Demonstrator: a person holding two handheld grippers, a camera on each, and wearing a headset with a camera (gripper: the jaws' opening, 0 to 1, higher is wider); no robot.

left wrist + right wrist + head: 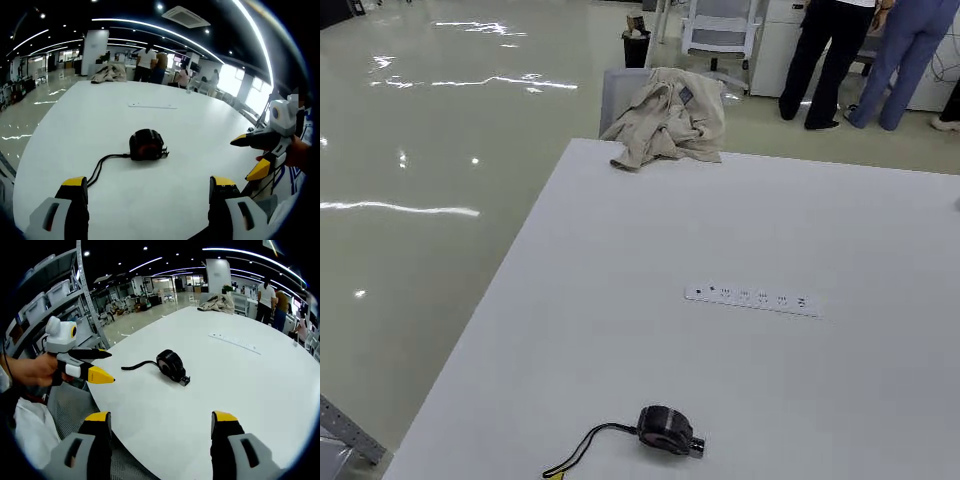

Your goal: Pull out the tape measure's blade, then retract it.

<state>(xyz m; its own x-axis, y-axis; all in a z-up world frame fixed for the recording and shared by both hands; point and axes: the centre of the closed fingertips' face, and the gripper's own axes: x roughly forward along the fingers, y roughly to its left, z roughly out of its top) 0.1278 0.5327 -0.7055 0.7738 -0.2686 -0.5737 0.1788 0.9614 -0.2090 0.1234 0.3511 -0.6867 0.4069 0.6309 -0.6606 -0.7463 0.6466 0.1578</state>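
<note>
A black tape measure (666, 430) lies on the white table (740, 230) near its front edge, its black wrist strap (582, 446) trailing to the left. Its blade is wound in. In the left gripper view the tape measure (146, 145) sits ahead of my left gripper (148, 192), whose jaws stand wide apart with nothing between them. The right gripper (257, 155) shows at the right there, held in a hand. In the right gripper view the tape measure (172, 366) lies beyond my right gripper (161, 430), which is open and empty; the left gripper (102, 367) is at the left.
A white power strip (752, 299) lies mid-table. A beige jacket (670, 120) is draped over a chair at the table's far edge. People stand at the back right by a counter. Metal shelving (55, 295) with bins stands left of the table.
</note>
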